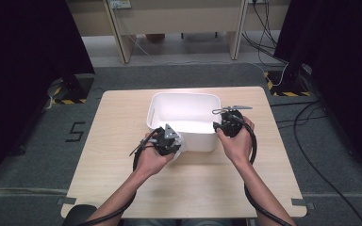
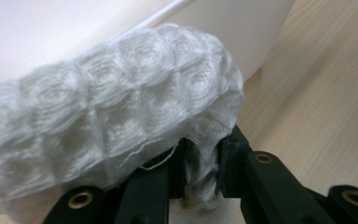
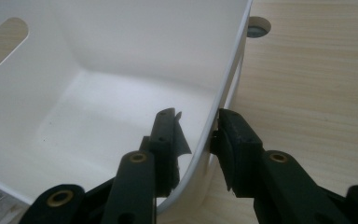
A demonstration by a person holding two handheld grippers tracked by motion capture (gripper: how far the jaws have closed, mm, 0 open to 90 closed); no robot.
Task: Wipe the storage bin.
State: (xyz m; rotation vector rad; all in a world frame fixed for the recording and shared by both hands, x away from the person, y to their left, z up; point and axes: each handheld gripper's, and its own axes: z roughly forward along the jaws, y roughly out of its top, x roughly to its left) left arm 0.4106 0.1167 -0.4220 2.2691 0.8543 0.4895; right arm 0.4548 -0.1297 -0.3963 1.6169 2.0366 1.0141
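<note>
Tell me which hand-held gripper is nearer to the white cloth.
Left. The left hand-held gripper is shut on the white cloth at the white bin's near wall; the right hand-held gripper straddles the bin's wall, apart from the cloth.

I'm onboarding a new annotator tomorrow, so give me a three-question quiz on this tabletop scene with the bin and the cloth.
1. What does the left hand-held gripper hold?
2. True or false: the right hand-held gripper has one jaw inside the white plastic bin and one outside its wall.
3. Where is the white quilted cloth? A) inside the bin B) outside it, against its near wall C) on the floor

Key
1. The white quilted cloth, pinched between its jaws.
2. True; the jaws straddle the bin's wall at its near right corner.
3. B
</note>
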